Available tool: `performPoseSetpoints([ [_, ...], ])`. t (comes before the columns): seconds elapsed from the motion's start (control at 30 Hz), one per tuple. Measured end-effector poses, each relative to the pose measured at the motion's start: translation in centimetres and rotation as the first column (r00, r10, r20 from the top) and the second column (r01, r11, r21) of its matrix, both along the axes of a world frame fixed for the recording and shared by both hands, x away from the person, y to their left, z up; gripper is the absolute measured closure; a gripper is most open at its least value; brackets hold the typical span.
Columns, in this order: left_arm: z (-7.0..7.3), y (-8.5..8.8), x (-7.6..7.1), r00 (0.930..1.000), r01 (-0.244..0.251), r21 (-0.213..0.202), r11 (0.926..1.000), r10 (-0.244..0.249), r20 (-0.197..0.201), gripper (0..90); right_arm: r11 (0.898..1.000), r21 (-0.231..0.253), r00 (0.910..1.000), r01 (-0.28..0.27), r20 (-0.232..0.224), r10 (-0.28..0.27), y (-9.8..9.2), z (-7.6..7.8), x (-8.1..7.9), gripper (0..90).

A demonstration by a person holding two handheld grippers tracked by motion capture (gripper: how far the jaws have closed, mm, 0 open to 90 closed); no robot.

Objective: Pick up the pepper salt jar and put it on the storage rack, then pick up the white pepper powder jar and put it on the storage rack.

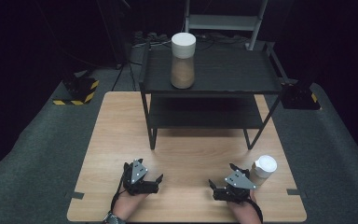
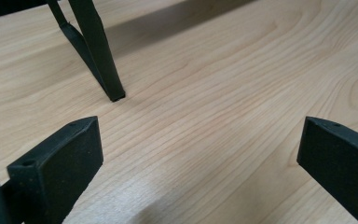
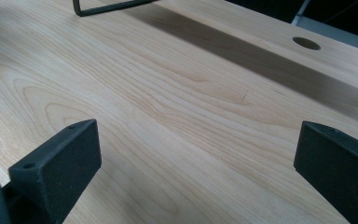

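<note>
High view, left gripper (image 1: 154,178): rests low on the near part of the counter (image 1: 121,130), fingers spread and pointing right, nothing between them; reads as a waiting pose, clear of the work.
High view, right gripper (image 1: 214,186): rests on the near right of the counter, fingers spread toward the left, nothing held; sits just beside the small jar, likely because that jar is next to be taken.
High view, small jar (image 1: 264,169): white-lidded, upright on the counter just right of the right gripper, at most lightly touching its body; well within reach.
High view, tall jar (image 1: 183,60): white lid, brown contents, upright on the top of the black shelf (image 1: 233,74), left of its middle; room left beside it, probably for a second jar.
Left gripper view, fingers (image 2: 70,154): wide apart over bare wood, gripping nothing.
Left gripper view, shelf leg (image 2: 100,56): stands on the counter ahead of the fingers, well apart; shows the gripper aimed toward the shelf base.
Right gripper view, fingers (image 3: 67,154): wide apart, bare wood between them.
Right gripper view, round hole (image 3: 306,43): in the counter far ahead; jar off to the side of this camera's line, so a turn toward it seems needed first.
</note>
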State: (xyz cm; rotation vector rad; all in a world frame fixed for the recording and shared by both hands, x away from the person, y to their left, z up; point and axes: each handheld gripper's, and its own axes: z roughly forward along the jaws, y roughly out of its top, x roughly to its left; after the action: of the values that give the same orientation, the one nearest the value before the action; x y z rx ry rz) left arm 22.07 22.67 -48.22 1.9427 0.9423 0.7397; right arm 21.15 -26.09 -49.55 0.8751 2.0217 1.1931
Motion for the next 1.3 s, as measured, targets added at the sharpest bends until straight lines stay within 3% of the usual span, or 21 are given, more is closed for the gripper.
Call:
performPoseSetpoints([
  [0.03, 0.2, -0.4, -0.1, 1.0, -0.007, 0.031, 0.9995, 0.007, -0.003, 0.4, 1.0, -0.001, 0.9999, -0.008, -0.006, 0.008, -0.1, 0.1, 0.1, 0.0],
  [0.17, 0.4, -1.0, -0.1, 1.0, -0.006, 0.073, 0.9973, 0.006, -0.006, 0.4, 1.0, -0.015, 0.9998, -0.019, -0.001, 0.019, 0.0, 0.1, 0.1, 0.0],
  [0.43, 0.5, -1.6, -0.1, 0.9997, 0.023, 0.125, 0.9918, -0.023, -0.002, 0.9, 0.998, -0.047, 0.9994, -0.032, 0.012, 0.033, 0.4, 0.1, 0.0, 0.0],
  [0.97, 0.4, -1.9, -0.4, 0.9997, 0.022, 0.142, 0.9897, -0.023, 0.006, 0.9, 0.998, -0.018, 0.9978, -0.059, 0.028, 0.06, -0.1, -0.2, 0.0, 0.2],
  [1.13, 0.5, -1.9, -0.3, 0.9996, 0.028, 0.147, 0.9887, -0.029, 0.004, 0.9, 0.998, 0.01, 0.9977, -0.058, 0.037, 0.057, -0.2, 0.1, -0.3, 0.2],
  [1.3, 0.5, -2.0, -0.3, 0.9995, 0.029, 0.151, 0.9881, -0.03, 0.003, 0.9, 0.998, 0.052, 0.9967, -0.039, 0.073, 0.036, -0.6, 0.7, -1.1, 0.0],
])
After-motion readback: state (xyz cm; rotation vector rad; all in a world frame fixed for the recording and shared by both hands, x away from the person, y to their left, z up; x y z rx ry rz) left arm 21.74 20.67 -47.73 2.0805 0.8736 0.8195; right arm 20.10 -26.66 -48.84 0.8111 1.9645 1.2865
